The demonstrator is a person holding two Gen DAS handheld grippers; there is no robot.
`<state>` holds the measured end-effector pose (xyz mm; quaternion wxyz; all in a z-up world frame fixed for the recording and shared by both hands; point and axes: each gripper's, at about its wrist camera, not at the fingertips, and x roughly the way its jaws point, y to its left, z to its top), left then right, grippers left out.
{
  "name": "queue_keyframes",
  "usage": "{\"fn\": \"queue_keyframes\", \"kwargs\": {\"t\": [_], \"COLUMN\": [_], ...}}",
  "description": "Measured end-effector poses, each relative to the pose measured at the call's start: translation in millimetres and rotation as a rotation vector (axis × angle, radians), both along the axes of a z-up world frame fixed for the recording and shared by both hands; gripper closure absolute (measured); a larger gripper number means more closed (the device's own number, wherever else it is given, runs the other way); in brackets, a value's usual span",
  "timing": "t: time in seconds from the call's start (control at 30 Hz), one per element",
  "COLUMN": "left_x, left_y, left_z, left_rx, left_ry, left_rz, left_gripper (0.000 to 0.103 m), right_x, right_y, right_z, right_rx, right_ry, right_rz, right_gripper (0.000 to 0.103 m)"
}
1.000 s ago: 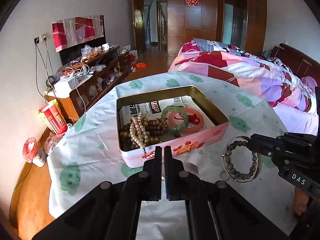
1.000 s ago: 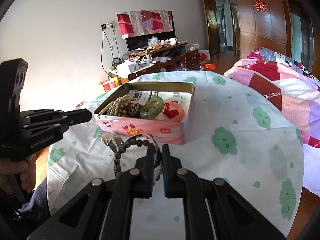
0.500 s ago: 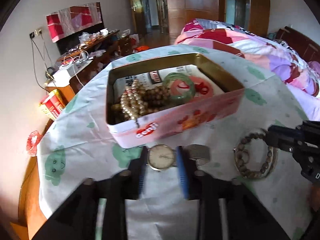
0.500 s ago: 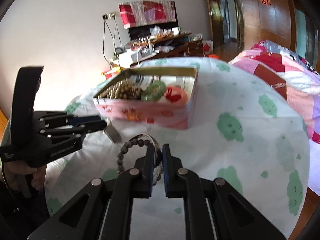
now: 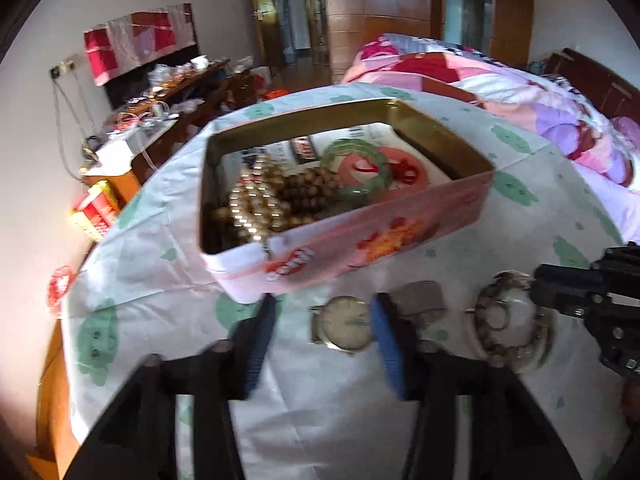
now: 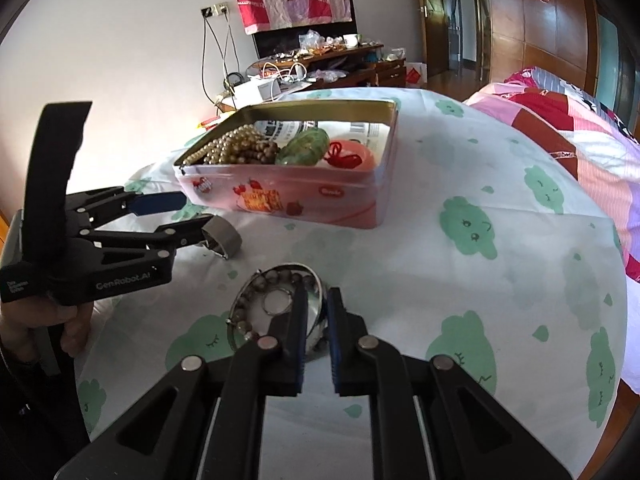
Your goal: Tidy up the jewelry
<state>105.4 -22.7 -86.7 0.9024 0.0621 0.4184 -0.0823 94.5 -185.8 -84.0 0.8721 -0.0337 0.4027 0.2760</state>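
Note:
A pink tin box (image 5: 360, 240) holds pearls, brown beads, a green bangle and a red-tasselled pink one. In front of it a gold-faced wristwatch (image 5: 346, 326) lies on the cloth. My left gripper (image 5: 322, 320) straddles it with its jaws closing. The right pad touches the case and the left pad is apart. The right wrist view shows the left gripper (image 6: 196, 212) at the watch strap (image 6: 222, 236). My right gripper (image 6: 318, 312) is shut on the rim of a silver bangle (image 6: 316, 280) that rings a dark bead bracelet (image 6: 276, 276) on the cloth. From the left wrist, the right gripper (image 5: 540, 280) is at the bracelet (image 5: 486, 336).
The round table carries a white cloth with green prints (image 6: 468, 228). A bed with a pink quilt (image 5: 520, 92) stands to the right. A cluttered wooden cabinet (image 5: 180, 92) lines the far wall. A hand (image 6: 60, 320) holds the left gripper's handle.
The left gripper opened from shut, came down around the watch, then narrowed a little. The right gripper sank with the bangle and bead bracelet to the cloth.

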Motion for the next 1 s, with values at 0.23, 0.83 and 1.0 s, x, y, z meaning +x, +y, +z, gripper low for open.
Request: {"fn": "queue_keyframes", "kwargs": {"t": [0.23,0.83,1.0], "left_x": [-3.0,-18.3,-19.5], "left_y": [5.5,22.6,29.9], "left_z": [8.1,6.1,-0.6], "left_rx": [-0.031,-0.001,0.017], "left_ry": [-0.016,-0.016,0.005], "left_rz": [0.002,0.085,0.100], "left_gripper": [0.103,0.028,0.028], "right_x": [-6.4,-14.5,-17.0], "right_y": [1.3,21.8,37.7], "right_z": [9.0,6.9,0.6], "right_rx": [0.027,-0.086,-0.147], "right_ry": [-0.044,-0.082,-0.070], "right_rz": [0.006,0.036,0.089], "right_gripper": [0.095,0.024,0.024]}}
